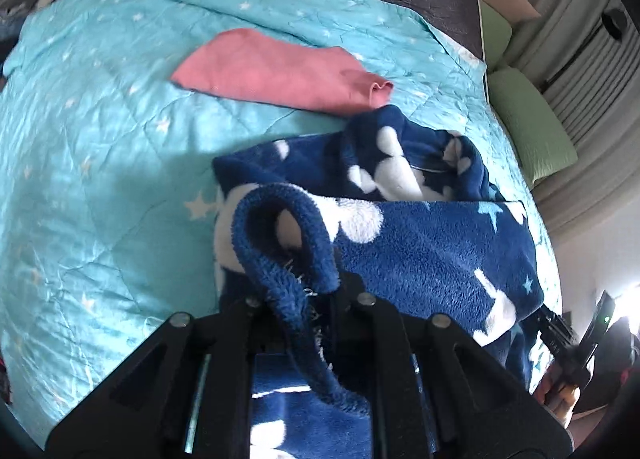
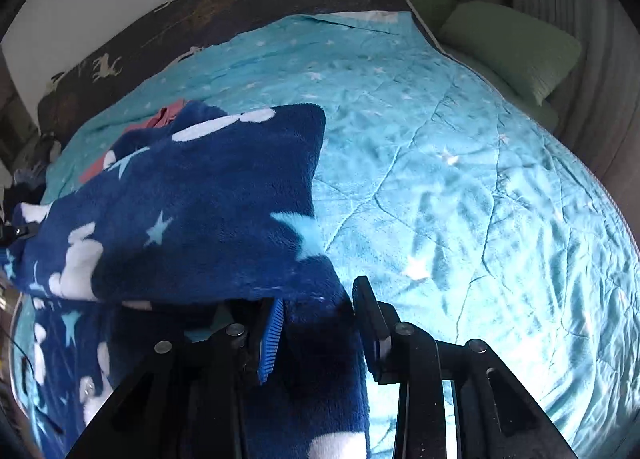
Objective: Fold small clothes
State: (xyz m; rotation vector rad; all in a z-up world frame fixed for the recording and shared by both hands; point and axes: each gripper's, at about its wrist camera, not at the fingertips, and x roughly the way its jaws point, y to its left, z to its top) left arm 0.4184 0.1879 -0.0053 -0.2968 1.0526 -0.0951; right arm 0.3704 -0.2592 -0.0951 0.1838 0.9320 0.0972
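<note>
Left wrist view: left gripper [image 1: 304,299] is clamped on a rolled hem edge of the navy fleece garment [image 1: 420,243], fuzzy pile w/ white blobs and pale blue stars; the garment's long axis runs approx 9-to-3 o'clock across frame, held up off the teal quilt [image 1: 100,179], w/ a bunched part behind at 12 o'clock. Pink cloth [image 1: 276,71], flat and smooth, lies on the quilt toward 11 o'clock, its near corner just beside the fleece. Right wrist view: right gripper [image 2: 320,323] has fleece [image 2: 192,203] between its fingers, blue ribbed pad [image 2: 272,339] against the fabric, but jaws sit fairly wide, so can't tell if it's really pinching. Fleece spreads to 9–10 o'clock. Quilt [image 2: 460,179] is crinkled, stitched, star print. Green pillow [image 2: 516,47] at 1 o'clock.
</note>
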